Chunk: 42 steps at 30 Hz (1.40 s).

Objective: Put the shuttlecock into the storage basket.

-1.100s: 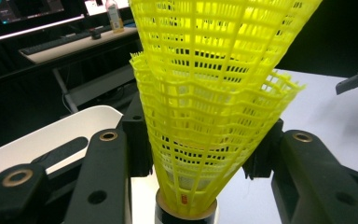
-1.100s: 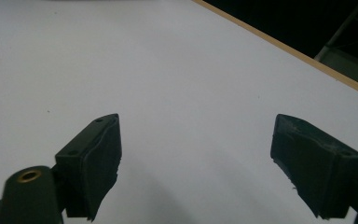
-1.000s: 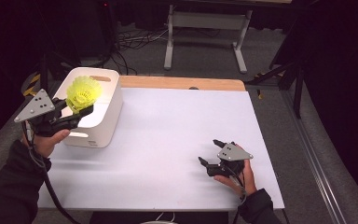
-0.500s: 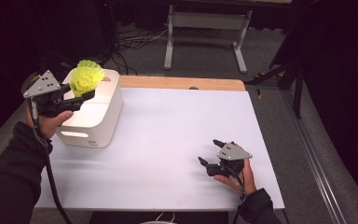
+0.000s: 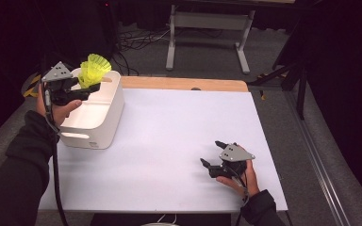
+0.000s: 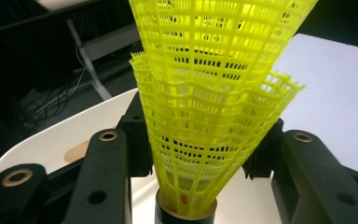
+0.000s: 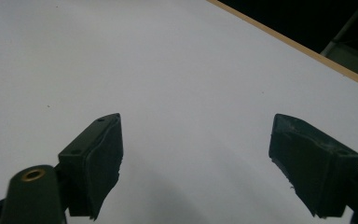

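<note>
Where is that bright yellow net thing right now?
In the high view, the yellow shuttlecocks are at far left, clamped in the left gripper, above the white bin's back rim.

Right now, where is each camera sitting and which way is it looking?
High view: above the person's side, looking forward and down on the white table; both forearms, the left gripper and the right gripper show.
Left gripper view: rides the left gripper, looking along its black jaws at the yellow shuttlecocks clamped between them.
Right gripper view: rides the right gripper, looking down on bare table between open jaws.
Shared: high and left gripper views both show the shuttlecocks and the white bin.
</note>
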### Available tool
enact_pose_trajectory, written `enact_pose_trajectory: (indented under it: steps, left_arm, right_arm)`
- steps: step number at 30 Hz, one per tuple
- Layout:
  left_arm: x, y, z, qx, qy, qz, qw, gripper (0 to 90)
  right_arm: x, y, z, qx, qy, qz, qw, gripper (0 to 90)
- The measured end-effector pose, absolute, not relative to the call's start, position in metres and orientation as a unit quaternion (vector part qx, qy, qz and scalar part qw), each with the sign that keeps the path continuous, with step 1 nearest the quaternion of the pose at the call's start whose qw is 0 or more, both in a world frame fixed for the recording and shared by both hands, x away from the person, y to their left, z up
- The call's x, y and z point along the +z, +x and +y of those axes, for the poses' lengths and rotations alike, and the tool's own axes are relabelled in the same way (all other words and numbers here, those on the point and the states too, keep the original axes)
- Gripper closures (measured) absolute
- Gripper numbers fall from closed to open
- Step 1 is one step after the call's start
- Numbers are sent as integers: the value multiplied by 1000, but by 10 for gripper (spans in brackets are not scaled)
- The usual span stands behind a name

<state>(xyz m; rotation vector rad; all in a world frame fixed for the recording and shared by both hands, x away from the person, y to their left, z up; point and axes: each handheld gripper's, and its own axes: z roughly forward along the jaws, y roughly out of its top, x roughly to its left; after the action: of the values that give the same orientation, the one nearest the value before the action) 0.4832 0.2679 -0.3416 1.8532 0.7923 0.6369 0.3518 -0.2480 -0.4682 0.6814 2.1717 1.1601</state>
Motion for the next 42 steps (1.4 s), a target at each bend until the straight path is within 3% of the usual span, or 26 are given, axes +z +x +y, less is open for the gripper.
enact_pose_trajectory:
  steps: [11, 34, 42]
  left_arm:
    - [-359, 522, 271, 231, 785, 394, 418, 552]
    - [-385, 553, 255, 195, 848, 411, 271, 547]
    - [-389, 555, 252, 175, 854, 416, 257, 517]
  right_arm:
    - [-466, 352, -249, 436, 251, 815, 288, 186]
    - [-460, 345, -244, 447, 232, 813, 293, 198]
    - [-460, 346, -246, 451, 237, 810, 292, 199]
